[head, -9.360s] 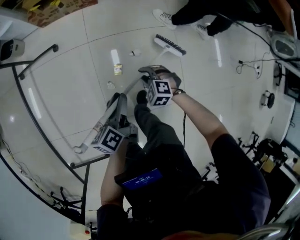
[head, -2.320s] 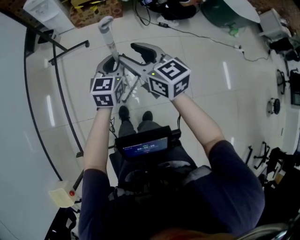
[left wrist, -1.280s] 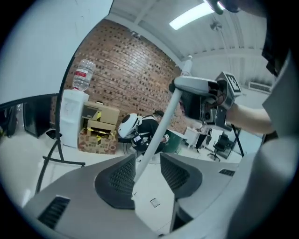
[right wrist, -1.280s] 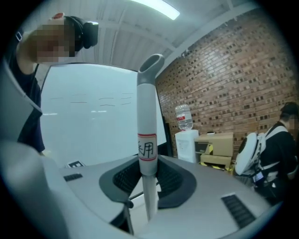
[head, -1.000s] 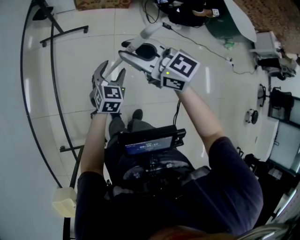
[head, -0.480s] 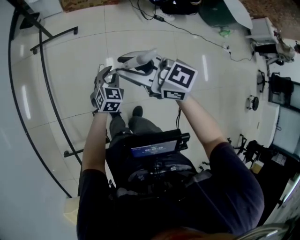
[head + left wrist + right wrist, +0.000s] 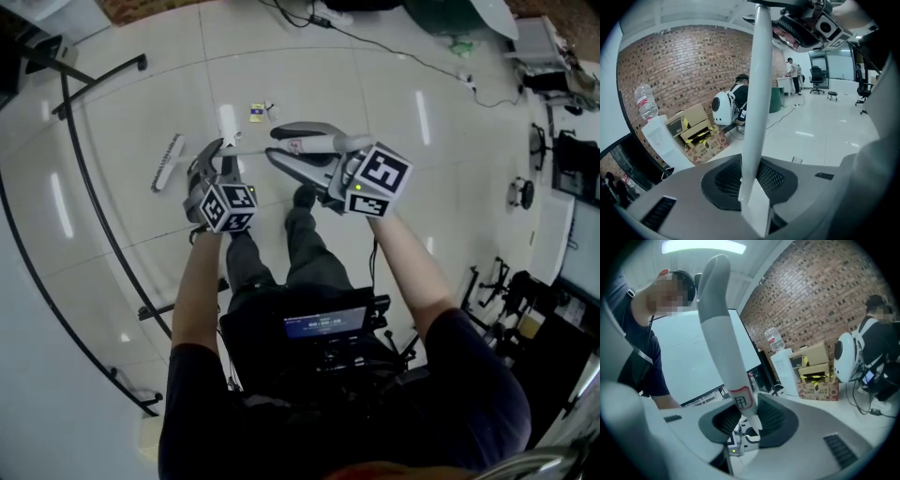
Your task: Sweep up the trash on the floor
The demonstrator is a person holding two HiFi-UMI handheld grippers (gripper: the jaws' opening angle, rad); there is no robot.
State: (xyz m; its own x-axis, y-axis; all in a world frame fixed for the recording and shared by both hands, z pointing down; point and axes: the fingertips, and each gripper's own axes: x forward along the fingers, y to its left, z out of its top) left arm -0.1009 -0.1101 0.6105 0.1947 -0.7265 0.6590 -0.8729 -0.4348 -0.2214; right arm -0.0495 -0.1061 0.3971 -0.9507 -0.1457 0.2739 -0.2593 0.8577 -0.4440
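The left gripper (image 7: 216,155) and right gripper (image 7: 277,142) both clenched the broom (image 7: 167,161), handle running left–right — brush head leftmost, trash (image 7: 257,112) farther off, to its right

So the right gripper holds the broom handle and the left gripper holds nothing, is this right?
Not quite. The left gripper also holds the broom handle: its jaws have just been closing and now clamp it, as the left gripper view shows. The right gripper holds it, as you said.
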